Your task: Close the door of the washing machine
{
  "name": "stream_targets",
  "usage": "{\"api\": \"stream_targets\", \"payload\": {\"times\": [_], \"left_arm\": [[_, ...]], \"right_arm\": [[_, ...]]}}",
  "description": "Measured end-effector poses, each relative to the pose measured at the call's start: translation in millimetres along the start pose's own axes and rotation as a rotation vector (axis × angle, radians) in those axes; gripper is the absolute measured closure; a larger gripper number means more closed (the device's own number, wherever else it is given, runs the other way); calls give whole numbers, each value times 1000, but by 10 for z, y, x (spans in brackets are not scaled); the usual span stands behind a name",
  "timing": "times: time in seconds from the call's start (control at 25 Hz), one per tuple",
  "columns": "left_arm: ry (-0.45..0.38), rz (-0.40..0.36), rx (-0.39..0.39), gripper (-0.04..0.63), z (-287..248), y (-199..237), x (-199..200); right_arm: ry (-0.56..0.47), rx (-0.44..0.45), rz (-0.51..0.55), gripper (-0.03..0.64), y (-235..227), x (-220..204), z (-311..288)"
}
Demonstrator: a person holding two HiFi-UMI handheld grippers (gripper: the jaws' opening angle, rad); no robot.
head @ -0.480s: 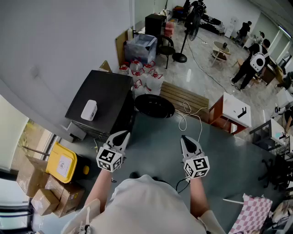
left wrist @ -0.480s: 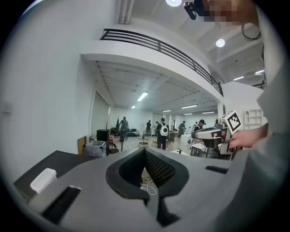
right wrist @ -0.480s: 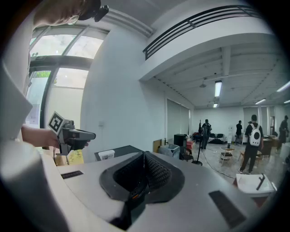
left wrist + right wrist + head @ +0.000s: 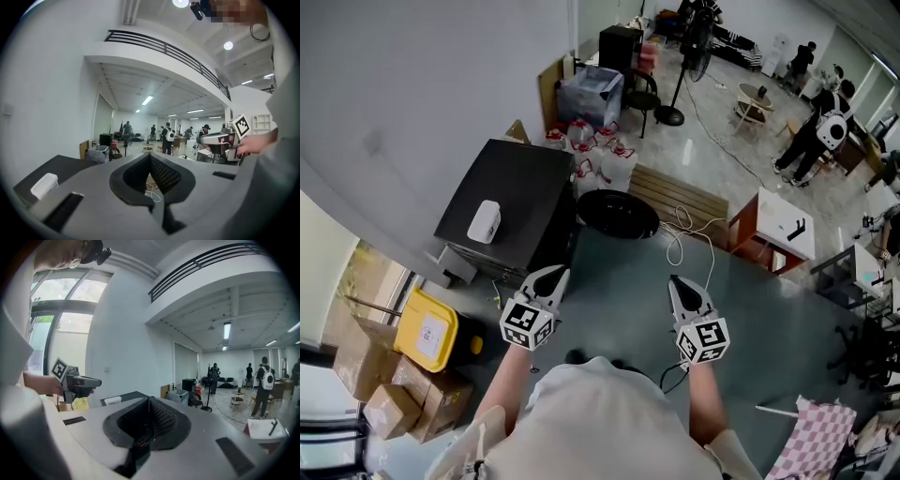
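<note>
A small box (image 4: 484, 222) sits on the washing machine (image 4: 525, 192). The door (image 4: 617, 216) stands open at the machine's right side, and bags (image 4: 598, 161) crowd just behind the machine — a bin (image 4: 425, 333) and cartons (image 4: 394, 398) stand off its near left corner.

Grey left claw (image 4: 557, 273), right claw (image 4: 675, 280), square-marked cubes (image 4: 527, 324), white shirt (image 4: 600, 422).

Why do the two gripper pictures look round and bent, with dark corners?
Left gripper view: a wide-angle lens bows the balcony rail and blacks the corners. Right gripper view: same bulge, plus a washed-out window. Head view: only mild bending, even light.
</note>
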State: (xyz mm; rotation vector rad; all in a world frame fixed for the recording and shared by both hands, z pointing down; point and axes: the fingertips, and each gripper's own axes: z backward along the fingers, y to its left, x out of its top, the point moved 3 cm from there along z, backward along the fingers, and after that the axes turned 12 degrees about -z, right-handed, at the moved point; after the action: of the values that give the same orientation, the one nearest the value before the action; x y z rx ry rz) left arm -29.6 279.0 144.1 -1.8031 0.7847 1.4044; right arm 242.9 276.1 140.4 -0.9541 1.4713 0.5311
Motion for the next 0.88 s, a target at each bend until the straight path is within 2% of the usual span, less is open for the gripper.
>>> {"api": "stream_targets", "payload": {"times": [0.88], "left_arm": [[20,35,-65,586,117,194,-246]], "right_arm": [[9,-24,-18,568,338,-54,-156]]}}
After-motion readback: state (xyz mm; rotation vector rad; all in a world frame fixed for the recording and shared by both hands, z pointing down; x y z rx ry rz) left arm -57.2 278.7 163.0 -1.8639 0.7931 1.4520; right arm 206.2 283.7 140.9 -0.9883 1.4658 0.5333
